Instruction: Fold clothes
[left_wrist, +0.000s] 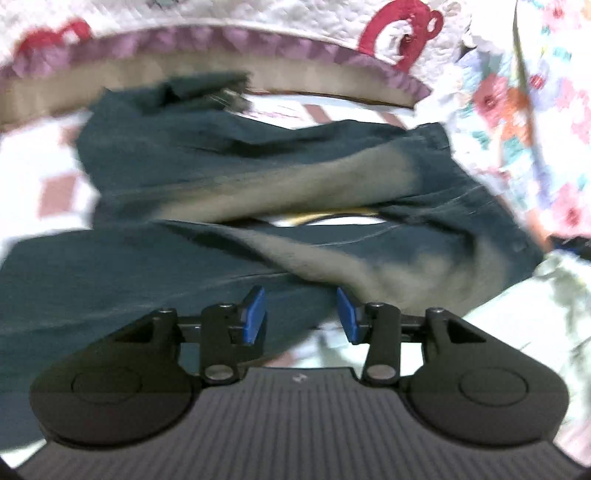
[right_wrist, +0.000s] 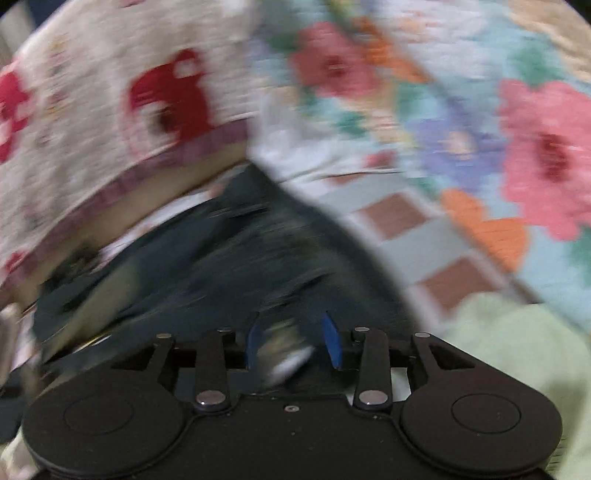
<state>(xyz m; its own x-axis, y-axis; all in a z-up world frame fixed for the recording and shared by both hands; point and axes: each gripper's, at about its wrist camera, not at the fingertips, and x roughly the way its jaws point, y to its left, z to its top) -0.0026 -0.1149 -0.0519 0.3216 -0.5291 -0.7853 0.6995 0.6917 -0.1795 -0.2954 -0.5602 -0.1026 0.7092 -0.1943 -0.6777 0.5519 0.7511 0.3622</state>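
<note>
Jeans (left_wrist: 258, 177) lie crumpled on the bed (left_wrist: 55, 192), thick, heavy and floppy. My left gripper (left_wrist: 301, 314) and right gripper (right_wrist: 291, 339) are half open, holding nothing. I should grab the waistband.

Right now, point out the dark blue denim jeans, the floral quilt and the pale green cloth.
dark blue denim jeans (left_wrist: 207, 155): left wrist view, upper leg.
floral quilt (right_wrist: 546, 147): right wrist view, pink flower.
pale green cloth (right_wrist: 509, 332): right wrist view, middle.

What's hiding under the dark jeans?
Under the dark jeans lies a checked sheet, pale with brown squares. A white and yellow patch peeks through a gap; the rest is covered.
</note>
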